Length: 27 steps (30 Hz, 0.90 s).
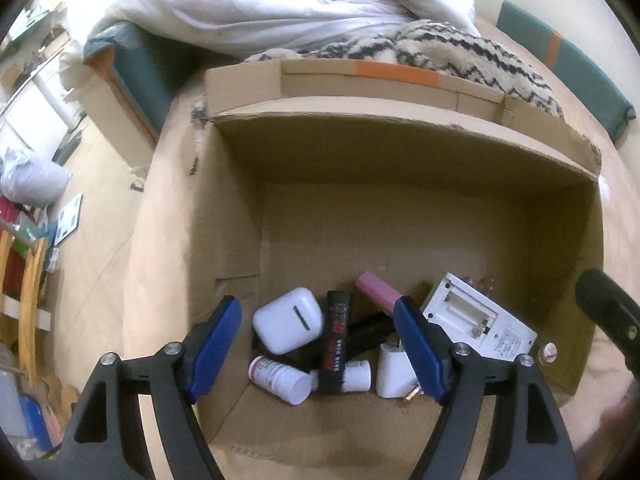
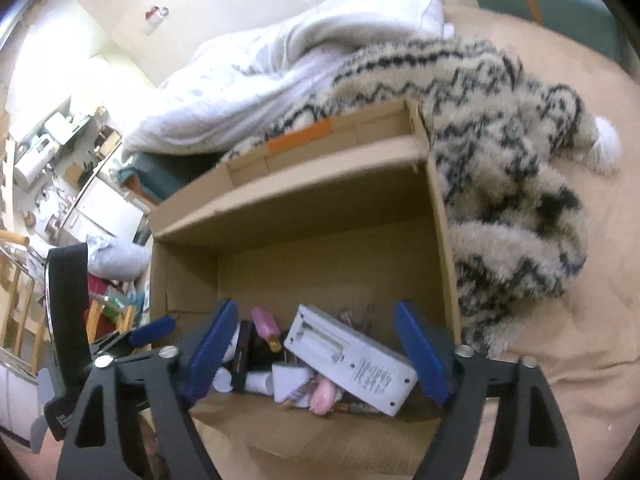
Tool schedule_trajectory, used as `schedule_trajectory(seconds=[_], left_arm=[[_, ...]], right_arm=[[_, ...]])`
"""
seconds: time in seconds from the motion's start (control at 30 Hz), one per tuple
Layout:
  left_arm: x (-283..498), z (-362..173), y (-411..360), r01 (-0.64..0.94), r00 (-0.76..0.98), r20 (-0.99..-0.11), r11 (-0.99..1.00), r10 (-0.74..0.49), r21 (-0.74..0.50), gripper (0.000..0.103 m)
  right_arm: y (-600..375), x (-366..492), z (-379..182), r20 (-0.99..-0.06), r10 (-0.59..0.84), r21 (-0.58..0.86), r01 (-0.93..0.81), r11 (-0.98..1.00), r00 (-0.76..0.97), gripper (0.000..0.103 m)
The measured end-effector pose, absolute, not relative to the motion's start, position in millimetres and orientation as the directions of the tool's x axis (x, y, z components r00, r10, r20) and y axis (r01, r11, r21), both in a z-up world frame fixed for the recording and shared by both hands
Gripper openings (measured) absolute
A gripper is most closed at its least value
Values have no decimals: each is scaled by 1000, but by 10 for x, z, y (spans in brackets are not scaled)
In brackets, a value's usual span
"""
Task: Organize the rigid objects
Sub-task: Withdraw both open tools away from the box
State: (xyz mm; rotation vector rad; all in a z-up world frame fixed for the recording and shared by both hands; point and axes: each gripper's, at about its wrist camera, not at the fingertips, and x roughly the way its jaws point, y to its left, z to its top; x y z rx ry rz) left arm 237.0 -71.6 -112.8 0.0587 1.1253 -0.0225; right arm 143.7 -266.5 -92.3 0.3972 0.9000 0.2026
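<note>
Below your two grippers sits an open cardboard box on a tan bedspread, with the rigid objects heaped against its near wall; your left gripper hangs over that heap with its blue pads spread wide and nothing between them; your right gripper hovers over the same corner, jaws likewise spread and holding nothing.

From the left wrist view you see a white earbud case at the left of the pile, a black tube with red print just beside it, and a white pill bottle lying on its side nearer you; a pink bar lies farther back; a white plug adapter sits beside the right pad; a white battery charger leans at the right, its open bay facing up.

From the right wrist view the same charger tilts across the heap, touching a small pink object at the near wall.

Behind the box lie a zigzag-patterned fleece blanket and a white duvet.
</note>
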Motion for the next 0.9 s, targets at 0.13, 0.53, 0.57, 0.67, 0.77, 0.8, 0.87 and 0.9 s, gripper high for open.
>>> schedule_trajectory(seconds=[0.13, 0.53, 0.57, 0.67, 0.77, 0.8, 0.87, 0.9], left_arm=[[2270, -992, -630, 48, 457, -889, 998, 19, 46, 76], [1551, -492, -112, -24, 564, -824, 999, 54, 49, 76], [1489, -471, -63, -35, 567, -822, 998, 56, 44, 76], [1228, -389, 128, -78, 597, -800, 997, 57, 12, 77], [1000, -345, 254, -99, 620, -783, 995, 56, -7, 77], [932, -337, 286, -101, 626, -778, 995, 54, -12, 78], [816, -325, 333, -101, 643, -764, 995, 54, -14, 79], [748, -315, 353, -96, 655, -754, 995, 54, -13, 80]], right_arm=[[-2669, 1373, -857, -713, 284, 379, 12, 925, 641, 103], [-2769, 839, -673, -696, 271, 385, 27, 923, 665, 103], [-2764, 770, -663, -694, 276, 387, 21, 922, 665, 103], [-2716, 547, -631, -692, 262, 367, 15, 930, 672, 103], [-2643, 333, -563, -677, 247, 338, -5, 941, 693, 103], [-2622, 270, -533, -667, 243, 329, -14, 944, 704, 103], [-2565, 138, -466, -640, 229, 298, -38, 954, 733, 103], [-2531, 75, -440, -628, 221, 280, -49, 959, 746, 103]])
